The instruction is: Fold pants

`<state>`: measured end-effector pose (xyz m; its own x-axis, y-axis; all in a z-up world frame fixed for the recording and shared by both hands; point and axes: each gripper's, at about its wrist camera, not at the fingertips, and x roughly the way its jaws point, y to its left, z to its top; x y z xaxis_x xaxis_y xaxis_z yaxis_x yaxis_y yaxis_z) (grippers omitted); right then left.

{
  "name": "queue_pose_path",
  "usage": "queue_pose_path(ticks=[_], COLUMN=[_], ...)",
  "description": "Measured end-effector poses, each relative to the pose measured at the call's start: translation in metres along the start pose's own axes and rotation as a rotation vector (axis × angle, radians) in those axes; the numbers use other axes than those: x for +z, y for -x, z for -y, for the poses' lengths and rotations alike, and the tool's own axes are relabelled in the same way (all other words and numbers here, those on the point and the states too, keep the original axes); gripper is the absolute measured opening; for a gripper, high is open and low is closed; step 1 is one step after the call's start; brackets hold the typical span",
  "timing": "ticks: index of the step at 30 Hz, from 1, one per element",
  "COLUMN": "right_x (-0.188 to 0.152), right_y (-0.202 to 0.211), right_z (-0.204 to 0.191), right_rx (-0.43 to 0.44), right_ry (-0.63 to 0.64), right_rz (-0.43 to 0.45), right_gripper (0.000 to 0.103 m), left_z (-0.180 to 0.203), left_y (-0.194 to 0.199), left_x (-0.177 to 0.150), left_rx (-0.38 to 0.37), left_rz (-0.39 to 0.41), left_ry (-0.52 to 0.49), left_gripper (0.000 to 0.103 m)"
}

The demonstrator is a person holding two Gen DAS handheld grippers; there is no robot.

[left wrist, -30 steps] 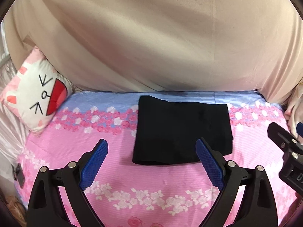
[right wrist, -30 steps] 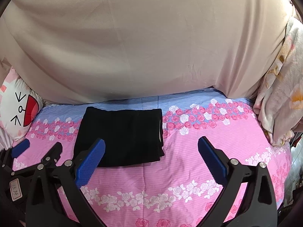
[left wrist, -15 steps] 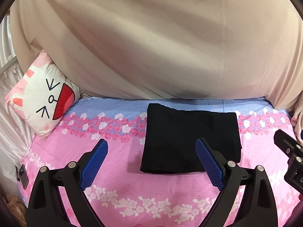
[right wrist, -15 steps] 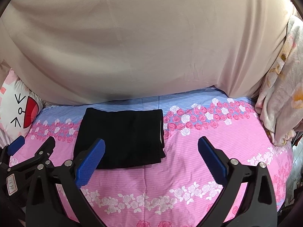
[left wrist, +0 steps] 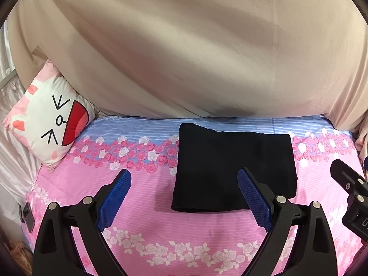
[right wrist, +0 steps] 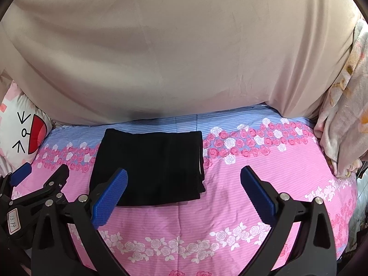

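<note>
The black pants [left wrist: 232,168] lie folded into a flat rectangle on the pink floral bedsheet [left wrist: 149,234]; they also show in the right wrist view [right wrist: 149,168]. My left gripper [left wrist: 184,197] is open and empty, held above the sheet just in front of the pants' near left part. My right gripper [right wrist: 184,195] is open and empty, in front of the pants' near right corner. Neither gripper touches the pants.
A beige curtain [left wrist: 184,57] hangs behind the bed. A cat-face pillow [left wrist: 50,122] leans at the back left. A floral blanket [right wrist: 345,115] hangs at the right. The left gripper's body [right wrist: 34,195] shows at the right view's left edge.
Both grippers have drawn back and up a little from the pants, staying open. The pants have not moved.
</note>
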<state>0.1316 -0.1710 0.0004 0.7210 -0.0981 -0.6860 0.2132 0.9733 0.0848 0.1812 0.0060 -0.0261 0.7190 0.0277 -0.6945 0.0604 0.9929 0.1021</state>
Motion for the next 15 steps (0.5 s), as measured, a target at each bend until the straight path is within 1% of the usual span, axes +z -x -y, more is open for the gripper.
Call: queue_pose_path(ticks=[13, 15], right_x=[-0.0034, -0.0045], right_y=[-0.0026, -0.0022], right_z=[0.0008, 0.0012], right_rx=[-0.003, -0.005], right_ry=[-0.003, -0.006], right_rz=[-0.011, -0.011], right_gripper=[0.097, 0.097], left_z=[0.0021, 0.002], left_y=[-0.0049, -0.0049], left_x=[-0.0017, -0.0024], left_rx=[-0.028, -0.013], left_rz=[-0.011, -0.008], left_ry=[-0.017, -0.015], left_gripper=[0.092, 0.092])
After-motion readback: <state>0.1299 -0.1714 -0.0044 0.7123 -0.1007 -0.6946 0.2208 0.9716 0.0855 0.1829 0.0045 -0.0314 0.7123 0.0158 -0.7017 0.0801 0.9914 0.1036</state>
